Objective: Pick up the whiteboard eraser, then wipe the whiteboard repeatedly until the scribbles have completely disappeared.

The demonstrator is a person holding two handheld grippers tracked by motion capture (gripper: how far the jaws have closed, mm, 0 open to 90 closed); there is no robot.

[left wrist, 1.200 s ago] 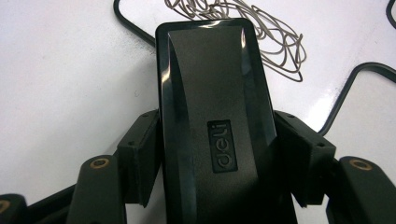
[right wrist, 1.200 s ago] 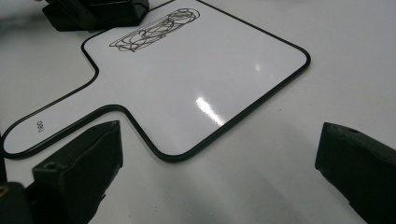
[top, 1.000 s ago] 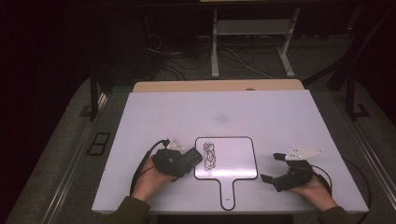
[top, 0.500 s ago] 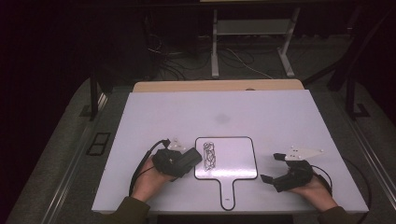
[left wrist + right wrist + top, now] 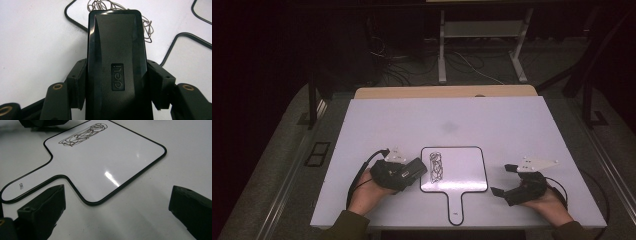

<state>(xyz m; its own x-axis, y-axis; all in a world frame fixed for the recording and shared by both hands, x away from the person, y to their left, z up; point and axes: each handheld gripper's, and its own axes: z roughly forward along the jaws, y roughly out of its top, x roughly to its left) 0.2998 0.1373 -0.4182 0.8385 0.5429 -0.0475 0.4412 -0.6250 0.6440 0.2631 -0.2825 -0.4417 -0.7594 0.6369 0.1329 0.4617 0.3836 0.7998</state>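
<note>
Left tongs (image 5: 418, 170) clamped on a black glossy plastic whiteboard eraser (image 5: 116, 65), rectangular with rounded corners, smooth moulded top, embossed "deli" badge. Matte black pads (image 5: 78, 83) pressed flat against both long sides of the eraser. Eraser nose sitting at the left edge of a small white paddle-shaped whiteboard (image 5: 462, 170), right beside a tangled black marker scribble (image 5: 436, 166) (thin looping lines, roughly a narrow upright patch near that edge).

Whiteboard: glossy white face, thin black rounded border, short handle (image 5: 455, 210) pointing toward the person, lying flat on the matte white rectangular table (image 5: 492, 125). Glare spot on the face in the right gripper view, so a slick surface. Small "deli" print on the handle end there.

Right tongs (image 5: 502, 180) spread wide apart, nothing between them, blocky matte black jaws low over bare table just right of the whiteboard, not touching it. Grey three-cornered plate (image 5: 538, 162) on top, flat with pale finish.

Left hand (image 5: 364, 192) and right hand (image 5: 552, 202) wrapped round the gripper bodies, olive sleeves at the bottom edge. Black cable (image 5: 359, 172) looping off the left gripper across the table. Tan wooden strip (image 5: 444, 92) along the table's far edge.
</note>
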